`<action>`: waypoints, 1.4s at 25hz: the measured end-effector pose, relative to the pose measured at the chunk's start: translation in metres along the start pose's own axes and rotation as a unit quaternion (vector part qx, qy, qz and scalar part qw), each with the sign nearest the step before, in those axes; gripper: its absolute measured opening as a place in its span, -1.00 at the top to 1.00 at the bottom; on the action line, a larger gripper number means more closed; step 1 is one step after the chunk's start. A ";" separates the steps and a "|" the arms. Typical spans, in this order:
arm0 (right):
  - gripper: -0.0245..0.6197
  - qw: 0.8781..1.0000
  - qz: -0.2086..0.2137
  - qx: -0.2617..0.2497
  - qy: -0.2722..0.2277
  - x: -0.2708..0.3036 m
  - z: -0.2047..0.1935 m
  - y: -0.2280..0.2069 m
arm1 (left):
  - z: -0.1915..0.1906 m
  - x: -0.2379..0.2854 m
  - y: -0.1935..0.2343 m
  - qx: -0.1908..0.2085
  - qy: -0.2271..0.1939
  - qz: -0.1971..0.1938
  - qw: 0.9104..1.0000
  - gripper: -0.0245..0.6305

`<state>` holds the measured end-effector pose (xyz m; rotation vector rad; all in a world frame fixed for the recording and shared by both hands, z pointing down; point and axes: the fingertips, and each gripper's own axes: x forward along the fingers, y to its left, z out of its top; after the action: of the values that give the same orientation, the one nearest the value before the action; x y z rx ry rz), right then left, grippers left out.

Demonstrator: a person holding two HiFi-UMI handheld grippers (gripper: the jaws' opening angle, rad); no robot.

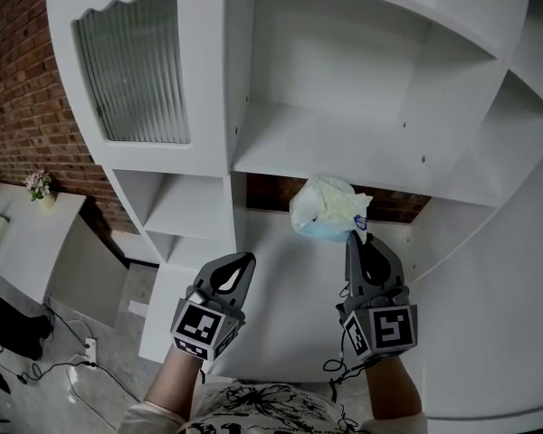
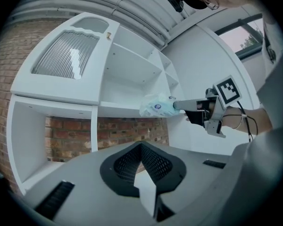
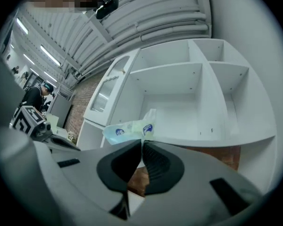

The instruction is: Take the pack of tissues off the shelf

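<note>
White shelf (image 1: 326,143) backdrop, right tool (image 1: 355,236) pinching tissue pack (image 1: 324,208), its corner hidden; left tool (image 1: 243,262) pressed together.

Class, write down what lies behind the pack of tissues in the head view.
Behind the pack of tissues, held by the right gripper, are the shelf board's front edge and brick wall below it; the pack covers part of both.

The near corner of the pack of tissues (image 1: 326,208) disappears between the pinched tips of the right gripper (image 1: 360,240). Its blue print (image 3: 147,128) is too small to read. The top of the white shelf unit (image 1: 344,143) runs off the head view's upper edge.
</note>
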<state>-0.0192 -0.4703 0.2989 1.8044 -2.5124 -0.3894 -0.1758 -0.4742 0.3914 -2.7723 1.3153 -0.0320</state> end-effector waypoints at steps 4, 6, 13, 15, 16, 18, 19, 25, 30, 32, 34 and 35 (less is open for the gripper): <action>0.89 0.999 0.005 0.028 0.041 -0.017 -0.047 0.016 | -0.003 -0.005 -0.004 -0.001 0.004 -0.003 1.000 0.88; 0.89 0.997 0.011 0.044 0.058 -0.025 -0.064 0.023 | -0.003 -0.009 -0.007 -0.001 0.004 -0.004 1.000 0.88; 0.90 0.994 0.016 0.061 0.085 -0.038 -0.094 0.041 | -0.004 -0.019 -0.006 -0.005 0.003 0.005 1.000 0.88; 0.90 0.994 0.017 0.062 0.090 -0.040 -0.098 0.044 | -0.005 -0.021 -0.006 -0.007 0.003 0.007 1.000 0.88; 0.90 0.994 0.017 0.064 0.091 -0.040 -0.100 0.044 | -0.006 -0.021 -0.006 -0.007 0.003 0.008 1.000 0.88; 0.90 0.994 0.016 0.064 0.092 -0.041 -0.101 0.043 | -0.006 -0.022 -0.007 -0.007 0.003 0.008 1.000 0.88; 0.90 0.994 0.015 0.062 0.091 -0.041 -0.101 0.042 | -0.006 -0.022 -0.007 -0.008 0.004 0.008 1.000 0.88; 0.90 0.995 0.014 0.053 0.085 -0.034 -0.090 0.039 | -0.003 -0.026 -0.010 -0.010 0.000 0.007 1.000 0.88; 0.90 0.995 0.020 0.054 0.079 -0.031 -0.081 0.042 | -0.005 -0.029 -0.007 -0.008 0.006 0.012 1.000 0.88; 0.90 0.996 0.024 0.048 0.071 -0.030 -0.076 0.042 | -0.006 -0.030 -0.007 -0.009 0.007 0.013 1.000 0.88; 0.90 0.996 0.025 0.046 0.066 -0.029 -0.072 0.041 | -0.006 -0.032 -0.007 -0.007 0.006 0.015 1.000 0.88; 0.90 0.996 0.024 0.048 0.065 -0.029 -0.071 0.041 | -0.006 -0.032 -0.007 -0.005 0.005 0.015 1.000 0.88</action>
<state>-0.0358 -0.4440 0.3805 1.7350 -2.5185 -0.1468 -0.1908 -0.4454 0.3980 -2.7647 1.3627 -0.0381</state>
